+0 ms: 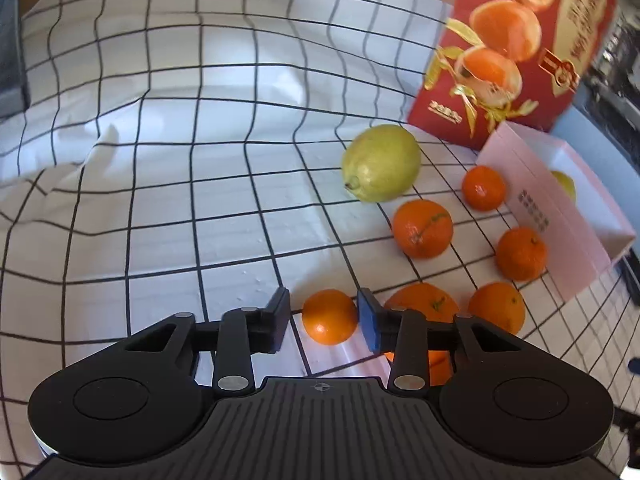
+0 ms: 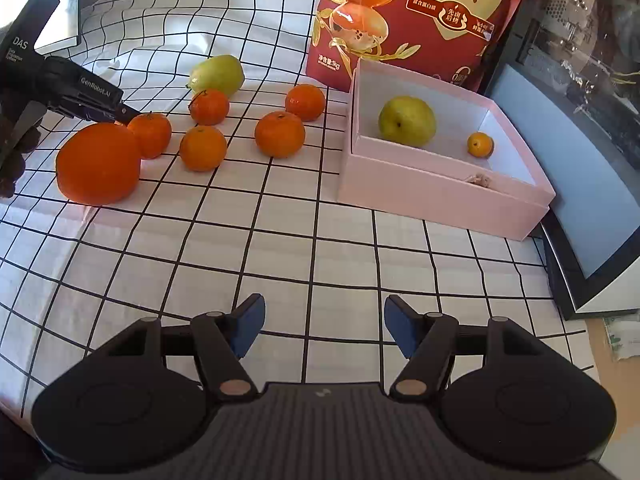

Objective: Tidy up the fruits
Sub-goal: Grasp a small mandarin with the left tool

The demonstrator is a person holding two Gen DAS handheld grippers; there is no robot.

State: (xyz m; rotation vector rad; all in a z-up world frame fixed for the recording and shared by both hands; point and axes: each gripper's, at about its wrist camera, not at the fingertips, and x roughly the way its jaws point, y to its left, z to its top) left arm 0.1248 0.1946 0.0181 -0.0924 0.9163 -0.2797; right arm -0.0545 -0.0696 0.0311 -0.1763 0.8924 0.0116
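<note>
While angled down over the checked cloth (image 1: 180,208): left gripper (image 1: 324,320) astride a small mandarin (image 1: 330,316), one pad on either side. Blue right-hand pad (image 1: 368,326) flush against the peel; thin strip of cloth showing between the other pad and the fruit. Cannot tell from this view whether truly pinched or only bracketed. Right wrist view no help, the fingertip half hidden behind a large orange (image 2: 98,164).

Mandarin squarely between the fingers, resting on the cloth, touching or just beside the large orange. Near-round, so no long axis worth aligning to; stem end seemingly upward.

Right gripper (image 2: 324,328) spread wide, nothing between the pads, only bare cloth beneath.

Farther out: four more mandarins and a green fruit (image 1: 380,164) loose on the cloth. Pink box (image 2: 440,200) beyond them, away to the right of the left fingers, already holding a green fruit and one tiny orange fruit.

Judgement: fruit nearer the left hand, box nearer the right; carry to run rightward across the loose fruit.
</note>
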